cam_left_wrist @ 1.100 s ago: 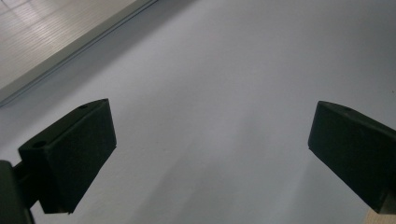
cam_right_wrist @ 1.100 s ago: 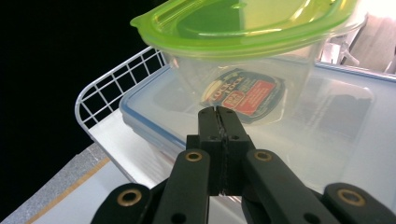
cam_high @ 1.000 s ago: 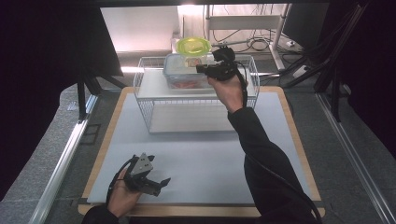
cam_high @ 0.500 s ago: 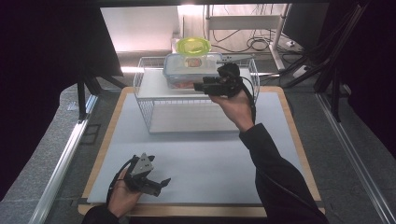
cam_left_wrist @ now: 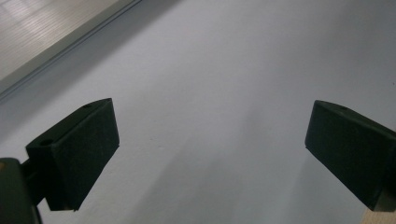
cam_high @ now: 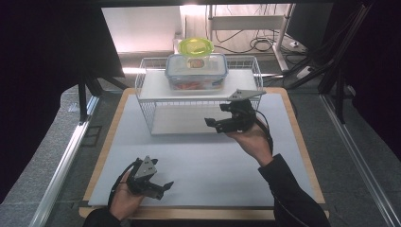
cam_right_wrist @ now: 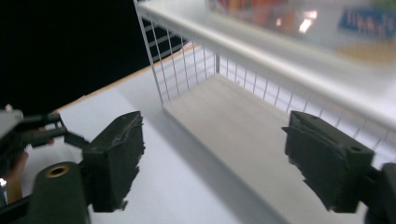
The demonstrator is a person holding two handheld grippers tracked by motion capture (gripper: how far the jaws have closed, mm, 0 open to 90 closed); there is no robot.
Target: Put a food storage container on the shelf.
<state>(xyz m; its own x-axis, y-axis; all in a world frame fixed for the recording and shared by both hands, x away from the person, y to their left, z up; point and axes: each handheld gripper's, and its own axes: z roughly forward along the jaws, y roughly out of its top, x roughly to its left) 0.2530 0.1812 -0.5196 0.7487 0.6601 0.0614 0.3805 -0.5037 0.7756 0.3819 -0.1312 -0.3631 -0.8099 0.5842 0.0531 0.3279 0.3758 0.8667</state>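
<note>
**A:** Your right gripper point(cam_high: 215, 124) is empty — its jaws have just been opening and now stand wide, with nothing between them. You hold it in front of the rack point(cam_high: 146, 101), near its right end, jaws pointing left. In the right gripper view the pads point(cam_right_wrist: 116, 158) look ridged and matt black, blocky in shape.

**B:** And the box?

**A:** The box point(cam_high: 196, 72) sits on the rack's top shelf, well apart from your gripper. It is clear plastic, rectangular with rounded corners, a pale blue rim around the lid, something red and orange inside. In the right gripper view it is a blur at the top edge, so I cannot tell you more about the contents.

**B:** What is on top of it?

**A:** A round bowl point(cam_high: 196, 47) of translucent yellow-green plastic shows at its far edge; from the high view I cannot tell whether it rests on the lid or stands just behind.

**B:** The rack itself?

**A:** Thin white wire in a grid for the walls, two flat white boards as shelves. The lower shelf point(cam_right_wrist: 233, 121) is bare and smooth.

**B:** My left hand?

**A:** The left gripper point(cam_high: 164, 187) is low over the mat point(cam_high: 203, 170) near the front edge — jaws wide apart, nothing between them. The mat is pale grey, smooth and matt, set on a wooden board point(cam_high: 302, 146).
</note>
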